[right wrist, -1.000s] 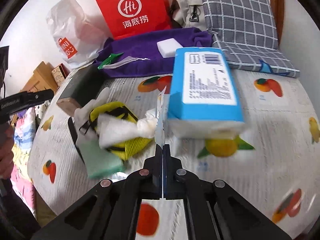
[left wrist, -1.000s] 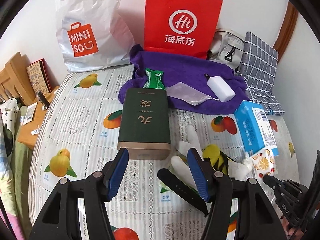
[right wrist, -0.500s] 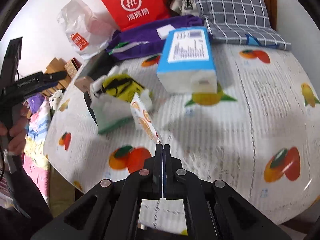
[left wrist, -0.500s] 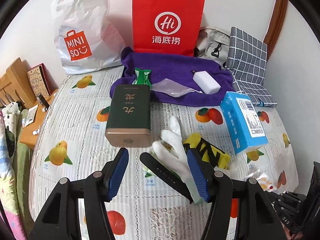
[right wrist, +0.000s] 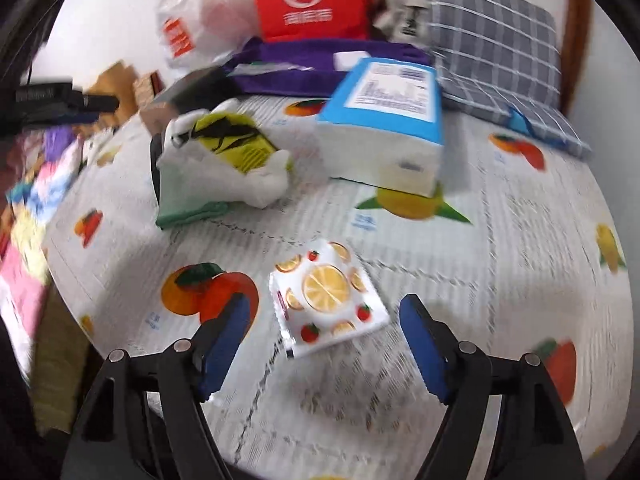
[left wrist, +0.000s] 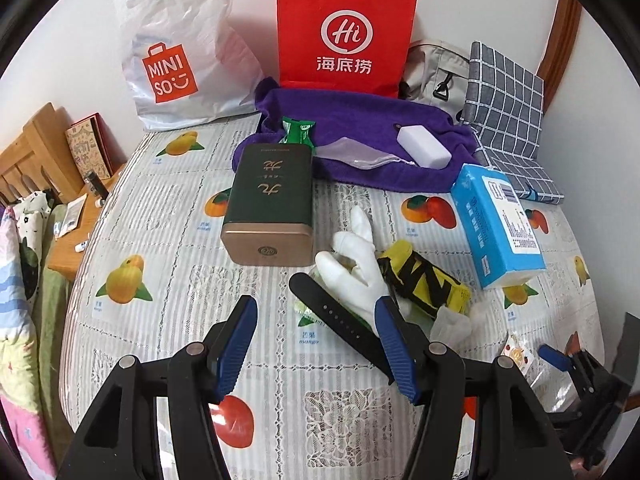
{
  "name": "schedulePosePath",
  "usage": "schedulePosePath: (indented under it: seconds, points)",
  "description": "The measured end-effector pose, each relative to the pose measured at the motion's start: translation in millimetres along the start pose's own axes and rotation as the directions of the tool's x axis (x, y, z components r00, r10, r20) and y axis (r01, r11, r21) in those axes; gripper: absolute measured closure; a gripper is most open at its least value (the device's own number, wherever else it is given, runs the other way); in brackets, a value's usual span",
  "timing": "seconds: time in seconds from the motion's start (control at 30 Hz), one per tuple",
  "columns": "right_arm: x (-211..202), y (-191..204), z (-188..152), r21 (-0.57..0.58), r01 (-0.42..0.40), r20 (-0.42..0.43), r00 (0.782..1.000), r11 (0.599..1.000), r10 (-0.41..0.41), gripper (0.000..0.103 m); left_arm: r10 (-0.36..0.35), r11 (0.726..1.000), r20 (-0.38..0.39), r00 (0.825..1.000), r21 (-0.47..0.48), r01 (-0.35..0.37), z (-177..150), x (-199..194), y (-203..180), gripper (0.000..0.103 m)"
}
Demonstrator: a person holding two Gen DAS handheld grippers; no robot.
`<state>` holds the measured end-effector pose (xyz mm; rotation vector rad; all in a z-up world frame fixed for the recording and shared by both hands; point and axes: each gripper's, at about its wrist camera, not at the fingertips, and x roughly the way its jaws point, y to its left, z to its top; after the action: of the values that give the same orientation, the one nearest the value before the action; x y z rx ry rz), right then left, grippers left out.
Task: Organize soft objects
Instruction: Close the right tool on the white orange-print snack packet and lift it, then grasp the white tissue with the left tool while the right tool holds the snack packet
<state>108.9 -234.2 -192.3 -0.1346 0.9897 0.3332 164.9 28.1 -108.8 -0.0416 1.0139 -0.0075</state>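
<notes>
A: Releasing of the small tissue packet (right wrist: pixel 329 300) is being done by the right gripper (right wrist: pixel 324 332); its fingers have just been opening and are now seen wide apart, with the packet between them on the bed (right wrist: pixel 500 264), not pressed by either pad.

B: And the left gripper (left wrist: pixel 316 344)?

A: Its fingers are held apart and nothing is clamped; the white glove (left wrist: pixel 356 272) and the black strap (left wrist: pixel 336 320) are seen just beyond them.

B: How should the step be done well?

A: The right gripper should be lifted straight, so the packet is not dragged.

B: The containers?

A: What is inside the red paper bag (left wrist: pixel 346 32) and the white plastic bag (left wrist: pixel 180 48) cannot be told. The blue tissue pack (left wrist: pixel 496 224) is lying closed.
</notes>
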Motion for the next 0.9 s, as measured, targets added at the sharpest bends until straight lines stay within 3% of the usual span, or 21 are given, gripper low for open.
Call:
schedulePosePath:
  seconds: [0.1, 0.2, 0.33, 0.4, 0.7, 0.9]
  points:
    - [18.2, 7.1, -0.5, -0.054, 0.036, -0.021, 0.999, 0.998, -0.038, 0.027, 0.010, 1.000, -0.006, 1.000, 0.009, -0.010, -2.4, 0.5, 0.3, 0.044]
    - [17.2, 5.6, -3.0, -0.060, 0.031, 0.012, 0.999, 0.998, -0.030, 0.026, 0.035, 0.999, -0.010, 0.999, 0.006, -0.035, -3.3, 2.4, 2.5, 0.044]
    - [12.8, -4.8, -3.2, -0.028, 0.040, 0.033, 0.999, 0.999, -0.039, 0.057, 0.023, 1.000, -0.026, 0.999, -0.008, -0.024, -6.3, 10.0, 2.3, 0.044]
    - [11.4, -11.4, -2.5, -0.014, 0.044, 0.038, 0.998, 0.999, -0.044, 0.066, 0.000, 1.000, -0.039, 0.999, -0.013, 0.000, -8.6, 15.7, -1.0, 0.044]
    - [11.0, -29.4, 1.4, 0.063, 0.029, 0.052, 0.998, 0.998, -0.032, 0.067, -0.041, 0.998, -0.060, 0.997, 0.039, 0.043, -15.6, 29.7, -33.6, 0.044]
    - [12.3, -34.5, 4.2, 0.092, 0.018, 0.059, 0.998, 0.996, -0.024, 0.067, -0.109, 0.988, -0.058, 0.992, 0.107, 0.115, -19.3, 35.5, -67.5, 0.044]
